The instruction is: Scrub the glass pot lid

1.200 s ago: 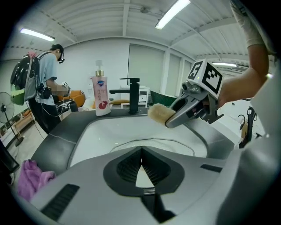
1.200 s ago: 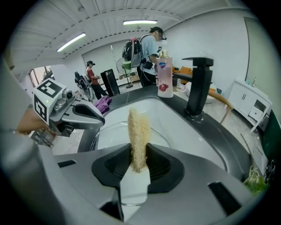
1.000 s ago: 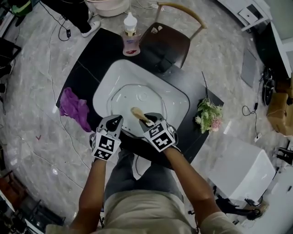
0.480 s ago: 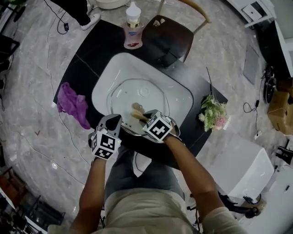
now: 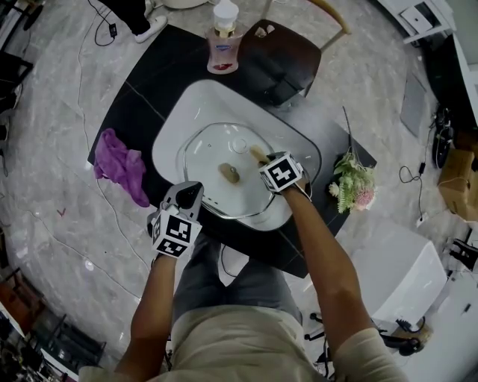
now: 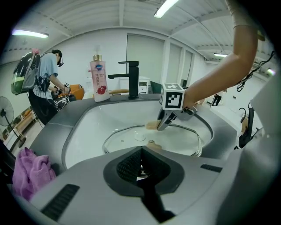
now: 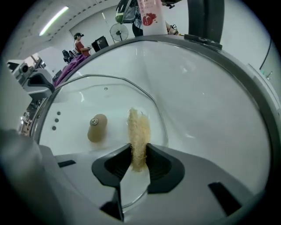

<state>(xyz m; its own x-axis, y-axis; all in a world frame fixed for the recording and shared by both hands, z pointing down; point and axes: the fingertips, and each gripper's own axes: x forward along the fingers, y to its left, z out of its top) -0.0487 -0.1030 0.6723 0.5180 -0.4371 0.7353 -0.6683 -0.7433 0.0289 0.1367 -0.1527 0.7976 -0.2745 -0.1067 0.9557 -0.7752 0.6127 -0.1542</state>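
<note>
Jaws of the right gripper [image 7: 139, 154] pinch a tan fibrous scrubbing pad [image 7: 138, 129] on the round glass pot lid [image 7: 109, 94], right of its tan knob [image 7: 97, 127]; a hard stroke could drag the pad out. Jaws of the left gripper [image 6: 140, 161] seem clamped on the lid's near rim; if they slip, the lid may skate in the white basin [image 5: 183, 112].

lid [image 5: 213, 153]: clear glossy glass, metal rim | knob [image 5: 229, 174]: smooth wood | scrubber [image 7: 138, 134]: rough fibre | sink [image 5: 187, 119]: glossy white

place: indoor lab | cues: sink [image 5: 173, 127] on table [image 5: 146, 82], strip lights [image 6: 168, 7], fan [image 7: 118, 31]
</note>
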